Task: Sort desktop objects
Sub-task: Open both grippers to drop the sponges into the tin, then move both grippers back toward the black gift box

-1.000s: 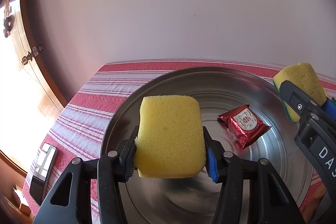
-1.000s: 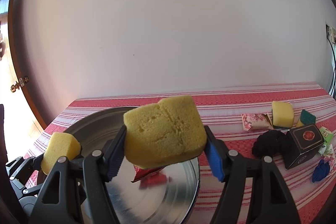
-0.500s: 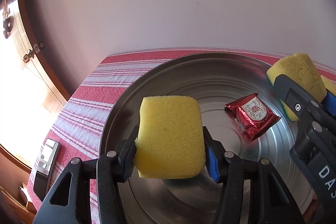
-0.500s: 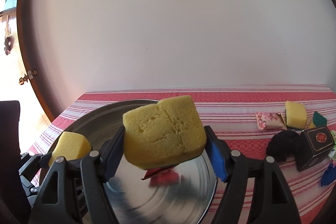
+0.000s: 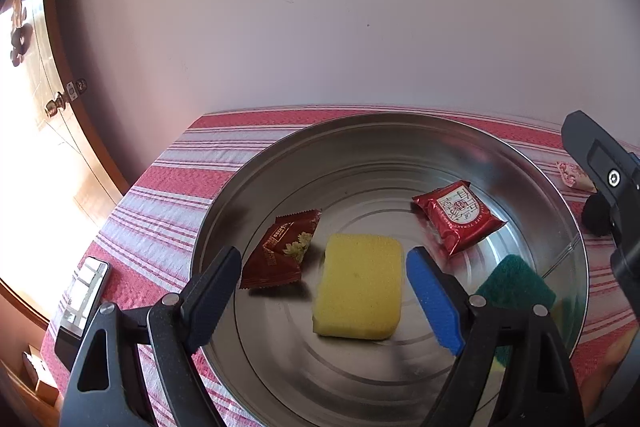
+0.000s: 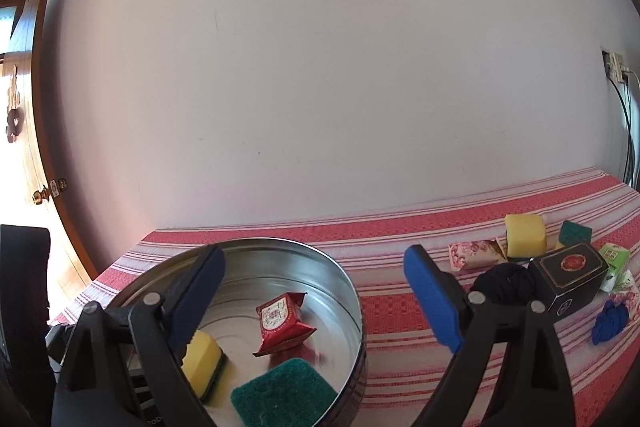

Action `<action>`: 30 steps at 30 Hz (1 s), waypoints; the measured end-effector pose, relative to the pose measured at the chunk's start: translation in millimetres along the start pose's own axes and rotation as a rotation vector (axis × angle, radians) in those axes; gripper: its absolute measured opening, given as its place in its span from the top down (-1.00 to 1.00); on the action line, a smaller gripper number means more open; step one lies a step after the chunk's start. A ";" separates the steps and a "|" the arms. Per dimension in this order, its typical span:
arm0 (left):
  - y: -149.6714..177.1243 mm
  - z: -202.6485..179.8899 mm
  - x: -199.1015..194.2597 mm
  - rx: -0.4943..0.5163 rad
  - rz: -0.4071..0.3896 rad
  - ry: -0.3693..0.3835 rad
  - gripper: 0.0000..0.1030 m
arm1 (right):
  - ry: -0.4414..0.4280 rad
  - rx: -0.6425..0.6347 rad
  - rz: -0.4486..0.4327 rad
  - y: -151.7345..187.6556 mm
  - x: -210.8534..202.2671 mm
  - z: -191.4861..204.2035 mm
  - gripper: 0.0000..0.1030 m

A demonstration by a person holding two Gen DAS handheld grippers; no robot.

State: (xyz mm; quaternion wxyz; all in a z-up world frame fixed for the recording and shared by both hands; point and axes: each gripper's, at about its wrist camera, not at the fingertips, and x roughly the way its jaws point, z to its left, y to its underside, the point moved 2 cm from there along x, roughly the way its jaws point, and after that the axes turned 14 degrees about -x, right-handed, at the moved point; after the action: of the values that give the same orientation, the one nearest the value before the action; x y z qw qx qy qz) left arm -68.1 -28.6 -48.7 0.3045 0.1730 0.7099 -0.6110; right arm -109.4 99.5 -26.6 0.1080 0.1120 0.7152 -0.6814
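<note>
A round metal tray [image 5: 400,131] [image 6: 352,291] holds a yellow sponge [image 5: 358,291] [image 6: 202,357], a sponge lying green side up [image 5: 516,285] [image 6: 284,393], a red snack packet [image 5: 458,215] [image 6: 282,321] and a dark red packet [image 5: 282,251]. My left gripper [image 5: 324,291] is open and empty above the yellow sponge. My right gripper [image 6: 314,291] is open and empty above the tray's right rim; its body shows in the left wrist view [image 5: 608,179].
On the striped red cloth [image 6: 400,267] to the right lie another yellow sponge [image 6: 524,235], a green pad [image 6: 574,231], a pink packet [image 6: 474,255], a black box [image 6: 568,273], a black bundle [image 6: 502,283], a blue bundle [image 6: 610,321] and green sachets [image 6: 616,259]. A phone [image 5: 82,301] lies left of the tray.
Both grippers opened and let go of their sponges, which now lie in the tray. The dark red packet has come into view. The right gripper has swung to the right.
</note>
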 end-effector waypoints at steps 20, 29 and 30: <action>15.1 -25.7 -26.8 -0.011 -0.055 0.115 -0.68 | 0.152 0.001 0.069 13.8 -19.0 -33.0 -0.88; 27.6 -87.3 -57.2 0.099 -0.084 0.324 -0.68 | 0.245 0.033 0.095 27.0 -59.3 -89.1 -0.88; 29.9 -95.4 -59.0 0.109 -0.077 0.341 -0.68 | 0.257 0.042 0.102 29.1 -63.6 -96.9 -0.88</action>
State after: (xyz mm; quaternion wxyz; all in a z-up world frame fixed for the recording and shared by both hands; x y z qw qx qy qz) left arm -26.2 77.4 -27.0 0.1462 0.2629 0.7232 -0.6217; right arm -40.1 196.8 -30.0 0.0475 0.2367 0.7021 -0.6699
